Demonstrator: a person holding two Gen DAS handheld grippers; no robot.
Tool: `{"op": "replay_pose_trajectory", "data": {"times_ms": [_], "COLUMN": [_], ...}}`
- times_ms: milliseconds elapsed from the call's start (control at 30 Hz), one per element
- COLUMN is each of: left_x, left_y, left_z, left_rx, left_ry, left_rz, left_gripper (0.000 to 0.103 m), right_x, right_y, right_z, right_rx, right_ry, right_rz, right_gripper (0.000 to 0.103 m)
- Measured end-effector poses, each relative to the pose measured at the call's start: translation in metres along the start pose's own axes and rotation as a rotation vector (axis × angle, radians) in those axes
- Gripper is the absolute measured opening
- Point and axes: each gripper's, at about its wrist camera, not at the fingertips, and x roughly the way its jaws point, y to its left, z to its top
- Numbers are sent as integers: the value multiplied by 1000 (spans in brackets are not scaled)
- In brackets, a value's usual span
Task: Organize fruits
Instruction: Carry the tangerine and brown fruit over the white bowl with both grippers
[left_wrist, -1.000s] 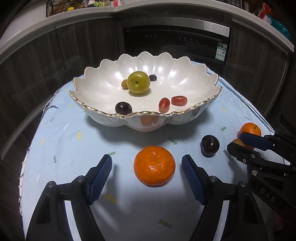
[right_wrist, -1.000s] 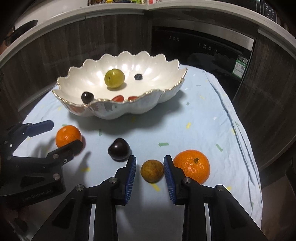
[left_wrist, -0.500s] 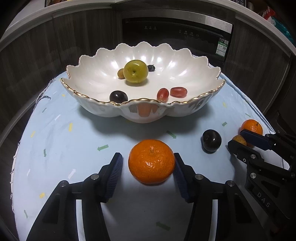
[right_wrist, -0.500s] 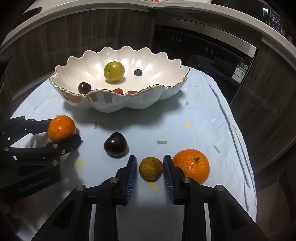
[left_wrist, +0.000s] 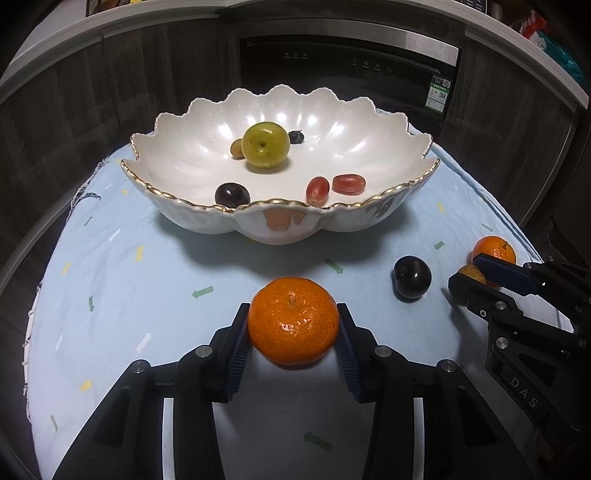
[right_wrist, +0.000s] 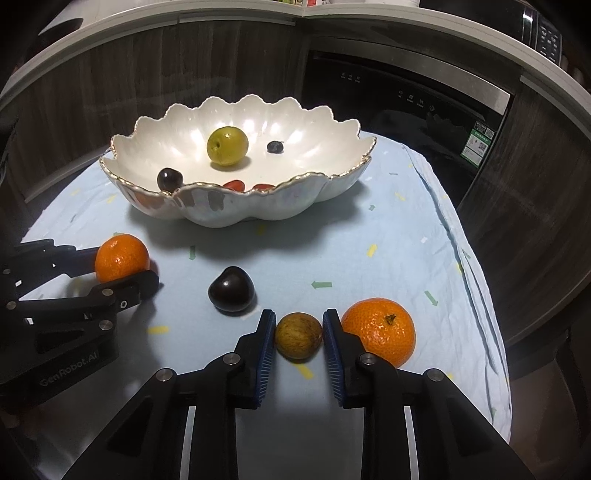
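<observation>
A large tangerine (left_wrist: 293, 325) lies on the blue cloth in front of the white scalloped bowl (left_wrist: 280, 225). My left gripper (left_wrist: 292, 308) is closing on it, and both blue pads press its sides. My right gripper (right_wrist: 299, 315) is shut on a small brown-green fruit (right_wrist: 298, 335), which rests on the cloth. A dark plum (right_wrist: 231, 288) sits just left of it and a second tangerine (right_wrist: 378, 330) just right, touching the right finger. In the bowl lie a yellow-green fruit (left_wrist: 266, 144), a dark plum (left_wrist: 232, 194), two red grapes (left_wrist: 317, 189), a blueberry (left_wrist: 295, 136) and a small brown fruit (left_wrist: 237, 148).
The light blue cloth (right_wrist: 388, 236) covers a small table whose right edge falls away close behind the second tangerine. A dark oven front (left_wrist: 351, 66) and wooden cabinet doors stand behind the bowl. Bare cloth lies left of the bowl.
My left jaws came in from wide apart until the pads met the large tangerine. My right jaws narrowed slightly onto the small brown-green fruit. No fruit has shifted on the cloth.
</observation>
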Motion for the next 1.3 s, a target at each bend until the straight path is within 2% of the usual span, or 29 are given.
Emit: {"op": "replay_pose_trajectory", "data": {"times_ms": [533,1300], "left_x": [-25,-64], "left_y": [4,9], "left_z": [10,48], "left_rx": [-8,-30], "left_ry": [-45,-114], "left_rz": [27,50], "left_gripper": [43,43], "right_x": [-15,-44], "right_y": [-1,-8], "right_z": [12,60], "right_rx": [23,68], "right_ry": [-40,-130], "right_rz": [14,31], "right_gripper": [28,28]}}
